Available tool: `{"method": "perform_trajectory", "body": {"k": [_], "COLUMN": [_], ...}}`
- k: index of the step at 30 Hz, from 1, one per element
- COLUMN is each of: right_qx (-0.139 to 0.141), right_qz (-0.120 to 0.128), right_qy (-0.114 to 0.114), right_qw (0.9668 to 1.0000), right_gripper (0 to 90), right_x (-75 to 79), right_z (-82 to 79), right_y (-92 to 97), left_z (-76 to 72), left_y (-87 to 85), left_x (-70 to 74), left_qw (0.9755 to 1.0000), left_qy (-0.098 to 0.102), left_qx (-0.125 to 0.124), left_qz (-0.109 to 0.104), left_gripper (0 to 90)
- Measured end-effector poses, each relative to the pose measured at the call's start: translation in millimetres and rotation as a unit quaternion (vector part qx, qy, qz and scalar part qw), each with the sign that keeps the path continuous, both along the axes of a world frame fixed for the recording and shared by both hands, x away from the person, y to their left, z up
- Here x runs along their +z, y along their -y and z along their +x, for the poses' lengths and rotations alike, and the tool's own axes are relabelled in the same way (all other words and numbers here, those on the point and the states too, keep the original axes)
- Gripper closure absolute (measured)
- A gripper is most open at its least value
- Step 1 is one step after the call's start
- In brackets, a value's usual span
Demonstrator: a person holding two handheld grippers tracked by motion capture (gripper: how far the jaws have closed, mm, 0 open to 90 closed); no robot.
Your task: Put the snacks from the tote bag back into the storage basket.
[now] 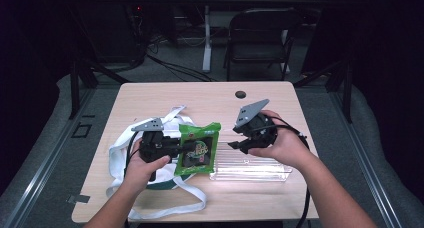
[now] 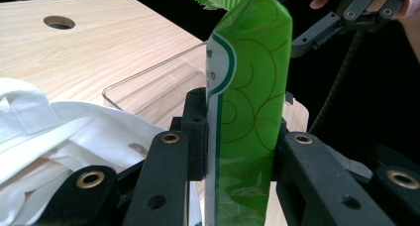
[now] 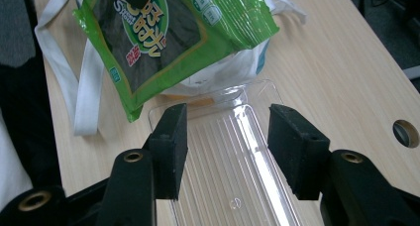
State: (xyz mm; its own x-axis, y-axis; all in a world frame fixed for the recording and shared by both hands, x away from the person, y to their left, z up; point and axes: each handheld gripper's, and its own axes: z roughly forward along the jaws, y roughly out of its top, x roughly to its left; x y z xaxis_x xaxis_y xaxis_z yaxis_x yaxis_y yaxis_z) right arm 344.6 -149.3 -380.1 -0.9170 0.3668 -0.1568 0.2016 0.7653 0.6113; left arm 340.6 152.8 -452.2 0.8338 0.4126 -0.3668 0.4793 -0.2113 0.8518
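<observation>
A green seaweed snack packet (image 1: 199, 148) hangs just above the table, over the white cloth bag (image 1: 120, 155). My left gripper (image 1: 184, 148) is shut on the packet's edge; in the left gripper view the packet (image 2: 247, 112) stands pinched between the two black pads. My right gripper (image 1: 237, 144) stands open above a clear ribbed plastic tray (image 1: 250, 169), with nothing between its jaws. The right gripper view shows the tray (image 3: 237, 151) below the jaws and the packet (image 3: 163, 32) beyond it.
The wooden table (image 1: 150, 95) has a round cable hole (image 1: 240, 94) near its far edge. The bag's long white straps (image 1: 170, 208) trail toward the front edge. A folding chair (image 1: 260, 38) stands behind the table.
</observation>
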Motion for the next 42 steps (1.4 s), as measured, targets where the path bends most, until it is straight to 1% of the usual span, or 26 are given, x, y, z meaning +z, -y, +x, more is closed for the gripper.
{"method": "perform_trajectory", "body": {"k": [1,4,6,11,12,15,16,17,20,21,23,24,25,28,32,35,38,39,42], "right_qx": [0.004,0.015,0.022,0.034,0.036,0.038,0.035,0.036,0.033,0.032,0.033,0.032,0.032,0.031,0.033,0.034,0.036,0.037,0.038], "right_qz": [-0.012,-0.035,-0.044,-0.064,-0.062,-0.068,-0.063,-0.069,-0.071,-0.074,-0.077,-0.072,-0.073,-0.071,-0.082,-0.078,-0.082,-0.088,-0.087], "right_qy": [0.001,-0.005,-0.009,-0.009,-0.01,-0.01,-0.011,-0.011,-0.016,-0.015,-0.015,-0.015,-0.015,-0.015,-0.013,-0.013,-0.012,-0.012,-0.014], "right_qw": [0.9999,0.9993,0.9988,0.9973,0.9974,0.9969,0.9973,0.9969,0.9968,0.9966,0.9964,0.9968,0.9967,0.9969,0.996,0.9962,0.9959,0.9954,0.9954], "right_gripper": [50.4,50.5,50.6,50.9,51.0,50.6,50.4,50.2,49.6,49.2,49.1,48.6,48.6,48.4,48.3,48.1,48.0,48.0,48.0], "right_x": [1.7,6.0,8.6,17.8,19.0,24.9,25.4,27.6,32.4,35.7,37.8,38.7,40.4,42.5,45.7,46.3,46.6,47.1,47.0], "right_z": [1.4,4.8,7.0,11.3,12.0,15.1,15.8,17.1,19.8,21.3,21.9,22.3,22.8,23.4,24.5,24.5,24.6,25.0,24.9], "right_y": [-1.9,-7.7,-11.5,-19.3,-20.6,-23.1,-24.0,-24.4,-25.2,-25.2,-25.1,-24.9,-24.7,-24.8,-26.2,-27.9,-29.6,-30.0,-31.4], "left_z": [0.0,0.0,-0.1,-0.5,-0.5,-0.7,-0.8,-0.9,-1.1,-1.1,-1.4,-1.5,-1.6,-1.7,-1.7,-1.7,-1.6,-1.5,-1.7], "left_y": [0.0,-0.2,-0.1,0.5,0.6,1.1,1.2,1.5,2.2,2.4,3.0,3.3,3.3,3.7,4.4,5.0,5.1,5.1,5.6], "left_x": [0.0,0.1,0.2,0.2,0.2,0.2,0.3,0.1,0.1,0.1,0.2,0.2,0.3,0.3,0.2,0.1,0.0,-0.1,-0.1], "left_qw": [1.0,1.0,1.0,1.0,1.0,1.0,1.0,1.0,1.0,1.0,1.0,1.0,1.0,1.0,1.0,1.0,1.0,1.0,0.9999], "left_qy": [0.0,0.001,0.001,0.001,0.001,0.001,0.001,0.001,-0.001,0.0,0.0,0.0,0.0,0.0,-0.001,-0.001,-0.002,-0.001,-0.001], "left_qx": [0.0,0.0,0.0,0.0,-0.001,-0.003,-0.003,-0.003,-0.004,-0.005,-0.006,-0.007,-0.007,-0.007,-0.008,-0.009,-0.009,-0.009,-0.011], "left_qz": [0.0,0.0,-0.001,-0.001,0.0,-0.001,0.001,0.0,0.0,0.0,-0.001,-0.002,-0.001,-0.002,-0.002,-0.002,-0.002,-0.002,-0.001], "left_gripper": [73.1,73.2,73.2,73.2,73.1,73.2,73.2,73.2,73.2,73.2,73.2,73.2,73.2,73.2,73.2,73.2,73.2,73.2,73.2]}}
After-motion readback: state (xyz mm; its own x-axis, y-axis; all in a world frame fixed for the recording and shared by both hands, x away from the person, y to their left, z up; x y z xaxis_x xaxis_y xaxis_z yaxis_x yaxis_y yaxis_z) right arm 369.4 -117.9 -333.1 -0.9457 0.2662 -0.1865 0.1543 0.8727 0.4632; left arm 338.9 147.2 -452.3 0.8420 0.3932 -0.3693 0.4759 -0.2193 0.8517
